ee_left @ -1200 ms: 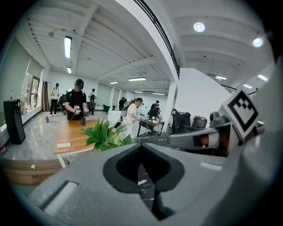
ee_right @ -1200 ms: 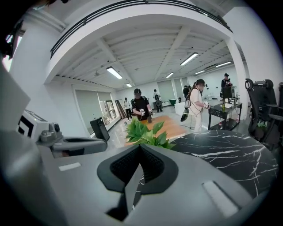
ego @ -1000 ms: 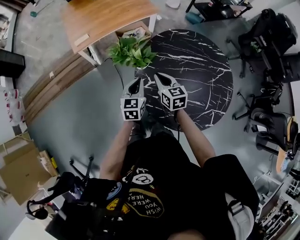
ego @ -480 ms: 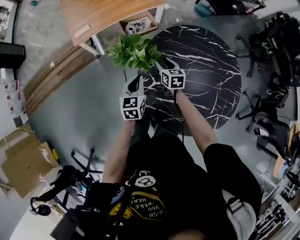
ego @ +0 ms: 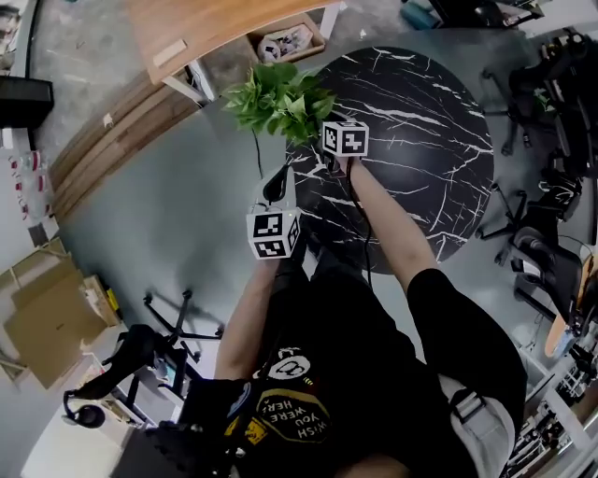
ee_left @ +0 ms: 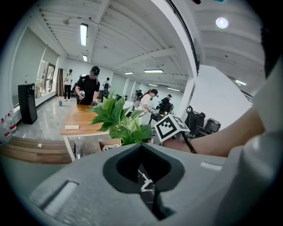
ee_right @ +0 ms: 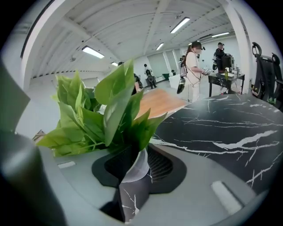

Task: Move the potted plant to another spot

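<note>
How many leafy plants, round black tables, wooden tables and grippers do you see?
Potted plant: 1
Round black table: 1
Wooden table: 1
Grippers: 2, the left gripper and the right gripper, its jaws closing with the potted plant between them
Total: 5

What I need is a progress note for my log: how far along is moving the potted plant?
Done: the right gripper is at the potted plant on the black table. In hand: its jaws are closing around the white pot. Left: lifting and placing it elsewhere; the left gripper is shut, empty.
</note>
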Demonstrator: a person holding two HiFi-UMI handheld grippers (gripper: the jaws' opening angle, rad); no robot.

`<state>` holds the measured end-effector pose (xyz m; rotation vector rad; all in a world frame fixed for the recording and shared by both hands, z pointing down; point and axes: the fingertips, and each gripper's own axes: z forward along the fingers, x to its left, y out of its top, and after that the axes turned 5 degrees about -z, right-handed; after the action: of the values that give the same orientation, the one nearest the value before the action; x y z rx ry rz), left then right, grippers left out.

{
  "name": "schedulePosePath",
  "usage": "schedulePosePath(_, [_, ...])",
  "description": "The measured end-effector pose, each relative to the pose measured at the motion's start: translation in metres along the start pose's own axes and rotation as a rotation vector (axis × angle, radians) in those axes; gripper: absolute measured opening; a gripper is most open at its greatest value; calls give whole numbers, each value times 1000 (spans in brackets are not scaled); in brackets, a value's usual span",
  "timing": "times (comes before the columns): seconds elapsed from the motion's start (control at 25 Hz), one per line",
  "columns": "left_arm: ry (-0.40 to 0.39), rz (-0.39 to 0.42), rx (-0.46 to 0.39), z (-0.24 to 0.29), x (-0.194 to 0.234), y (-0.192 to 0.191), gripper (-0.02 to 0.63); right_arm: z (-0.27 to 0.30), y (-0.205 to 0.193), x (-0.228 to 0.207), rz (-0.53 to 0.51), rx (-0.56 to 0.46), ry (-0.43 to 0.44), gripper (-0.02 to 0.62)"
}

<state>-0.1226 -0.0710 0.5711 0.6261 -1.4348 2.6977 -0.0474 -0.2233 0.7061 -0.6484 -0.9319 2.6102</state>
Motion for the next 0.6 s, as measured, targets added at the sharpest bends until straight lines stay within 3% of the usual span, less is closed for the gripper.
schedulePosePath(0.04, [2,-1,-1,-1,2,0,5,0,1,2,-23,2,-12,88])
schedulePosePath(0.12, [8,-3,-4,-1,5,1,5,3,4,3,-58,3,-41,72])
schedulePosePath(0.6, [-61,44,13,2,-2,7,5,-11,-1,-20,-42,14,-151,21])
